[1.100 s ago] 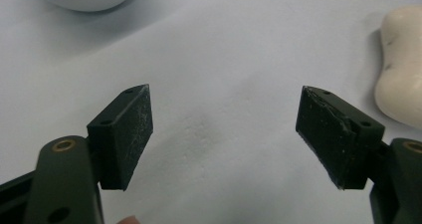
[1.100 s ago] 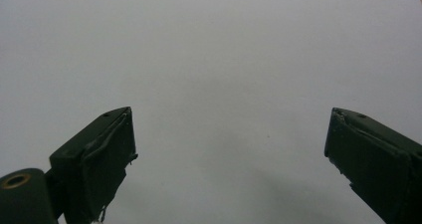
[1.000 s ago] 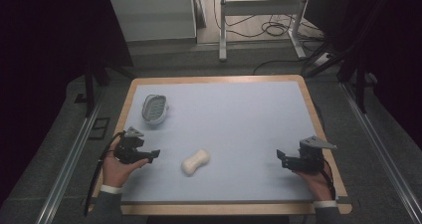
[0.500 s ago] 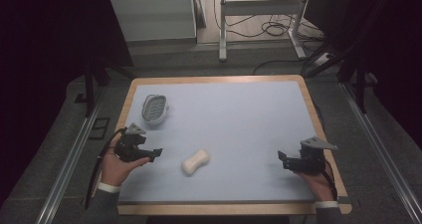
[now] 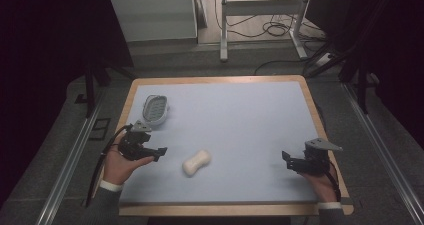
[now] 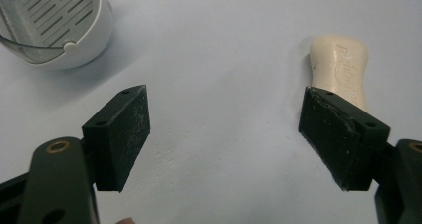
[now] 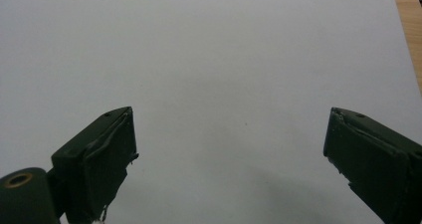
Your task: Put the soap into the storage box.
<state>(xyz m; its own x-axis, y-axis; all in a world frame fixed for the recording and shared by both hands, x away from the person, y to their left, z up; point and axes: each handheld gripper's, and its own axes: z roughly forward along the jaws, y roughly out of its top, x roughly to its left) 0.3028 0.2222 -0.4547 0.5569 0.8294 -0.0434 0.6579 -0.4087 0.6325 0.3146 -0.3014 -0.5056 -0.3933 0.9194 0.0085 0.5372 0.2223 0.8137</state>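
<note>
A cream bar of soap [image 5: 196, 161] [image 6: 339, 68] lies on the pale blue mat, near the front and left of centre. A white slotted soap dish [image 5: 154, 109] [image 6: 55, 22] stands at the mat's left, farther back. My left gripper [image 5: 159, 153] [image 6: 226, 129] hovers open just left of the soap, nothing between its jaws; the soap lies beyond its right jaw. My right gripper [image 5: 286, 161] [image 7: 229, 154] is open over bare mat at the front right, held by a hand.
The blue mat [image 5: 235, 120] covers a wooden table top whose rim [image 5: 312, 105] shows around it. Cables and grey table legs [image 5: 224, 30] stand on the floor beyond the far edge. Dark rails run along both sides.
The left gripper has shifted slightly back and toward the soap. The right gripper has barely moved.
</note>
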